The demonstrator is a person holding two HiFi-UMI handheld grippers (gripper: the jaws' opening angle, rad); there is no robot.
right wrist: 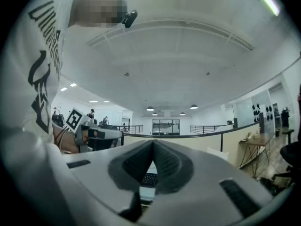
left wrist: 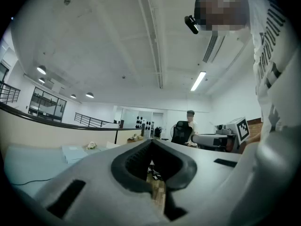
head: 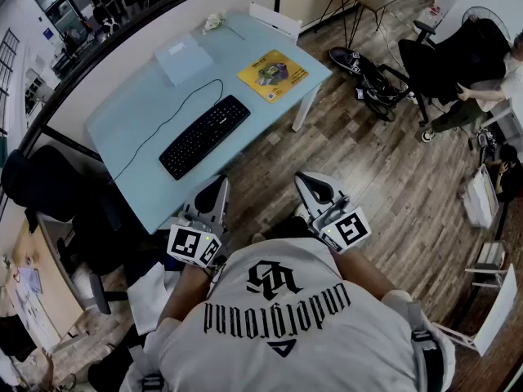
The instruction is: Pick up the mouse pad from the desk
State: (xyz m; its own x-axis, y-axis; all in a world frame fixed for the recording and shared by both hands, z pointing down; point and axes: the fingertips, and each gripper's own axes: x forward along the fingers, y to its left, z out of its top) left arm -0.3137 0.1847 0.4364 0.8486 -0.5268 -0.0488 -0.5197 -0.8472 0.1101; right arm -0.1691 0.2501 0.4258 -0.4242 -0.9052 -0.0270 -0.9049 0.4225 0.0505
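Note:
On the pale blue desk (head: 131,113), a flat yellow mouse pad (head: 272,74) with a printed picture lies near the far right corner. A black keyboard (head: 204,135) sits in the middle, its cable running left. Both grippers are held close to the person's body, short of the desk's near edge and far from the pad. My left gripper (head: 214,190) (left wrist: 151,142) is shut with nothing in it. My right gripper (head: 309,182) (right wrist: 153,142) is also shut and empty; the keyboard (right wrist: 149,179) shows below its jaws.
A pale blue flat sheet or folder (head: 183,58) and a small white item (head: 214,21) lie at the desk's far side. A black office chair (head: 49,194) stands left of the desk. A black bag (head: 368,72) lies on the wooden floor; a seated person (head: 482,88) is far right.

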